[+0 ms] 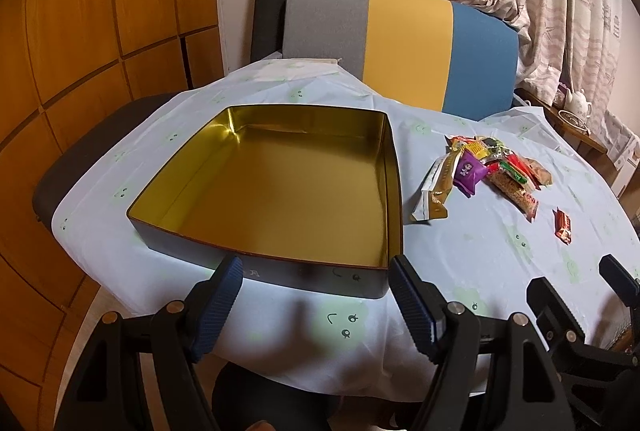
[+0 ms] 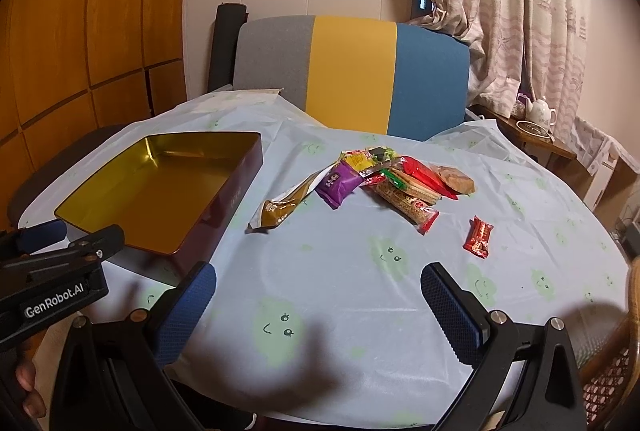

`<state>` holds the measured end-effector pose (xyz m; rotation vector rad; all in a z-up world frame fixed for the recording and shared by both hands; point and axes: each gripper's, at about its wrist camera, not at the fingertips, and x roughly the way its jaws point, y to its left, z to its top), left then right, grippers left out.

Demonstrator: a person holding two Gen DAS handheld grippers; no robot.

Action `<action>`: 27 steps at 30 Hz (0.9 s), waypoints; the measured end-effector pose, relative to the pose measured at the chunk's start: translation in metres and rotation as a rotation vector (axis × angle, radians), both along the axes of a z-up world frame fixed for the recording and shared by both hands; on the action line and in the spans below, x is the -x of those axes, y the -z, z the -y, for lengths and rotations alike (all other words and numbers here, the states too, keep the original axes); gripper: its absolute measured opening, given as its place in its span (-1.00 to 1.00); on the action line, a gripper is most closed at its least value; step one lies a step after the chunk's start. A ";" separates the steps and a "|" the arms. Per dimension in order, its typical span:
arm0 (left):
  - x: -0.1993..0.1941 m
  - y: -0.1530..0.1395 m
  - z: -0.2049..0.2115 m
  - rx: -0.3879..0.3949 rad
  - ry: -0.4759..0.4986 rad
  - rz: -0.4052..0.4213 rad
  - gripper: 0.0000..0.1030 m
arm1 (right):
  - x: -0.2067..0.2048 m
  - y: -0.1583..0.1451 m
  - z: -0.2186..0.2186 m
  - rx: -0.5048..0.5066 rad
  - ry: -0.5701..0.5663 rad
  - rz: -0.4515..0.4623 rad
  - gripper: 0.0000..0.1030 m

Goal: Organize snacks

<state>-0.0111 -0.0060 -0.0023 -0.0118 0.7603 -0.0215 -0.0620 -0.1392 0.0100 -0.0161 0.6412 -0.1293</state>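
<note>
I take the table (image 2: 360,291) under its pale printed cloth as my ground, and the big empty tin (image 1: 280,191), gold inside with dark walls, as my landmark on it. To the right of the tin lies the snack pile (image 2: 384,179), a loose heap of wrapped packets; nearest the tin is a long gold and white packet (image 2: 284,205), then a purple packet (image 2: 338,185) leaning against it. Farthest from the tin, apart from the heap, sits a small red candy (image 2: 479,237). My left gripper (image 1: 316,295) hovers just short of the tin's near wall, jaws spread and empty; my right gripper (image 2: 318,307) hangs over bare cloth, right of the tin and short of the pile, also spread and empty. Nothing is in the tin yet, so I judge the first pick is due. I would take the gold packet first, closing across its narrow width, and lift it clear over the tin's wall.
</note>
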 end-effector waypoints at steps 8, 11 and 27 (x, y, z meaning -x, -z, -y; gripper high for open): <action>0.000 0.000 0.001 -0.008 0.014 0.005 0.49 | -0.001 0.002 0.000 -0.008 0.001 -0.001 1.00; 0.001 -0.002 0.001 -0.011 0.017 0.010 0.49 | -0.001 0.003 -0.001 -0.010 -0.004 -0.005 1.00; 0.001 -0.006 0.012 -0.017 0.044 0.015 0.49 | -0.001 0.003 0.005 -0.026 0.010 -0.006 1.00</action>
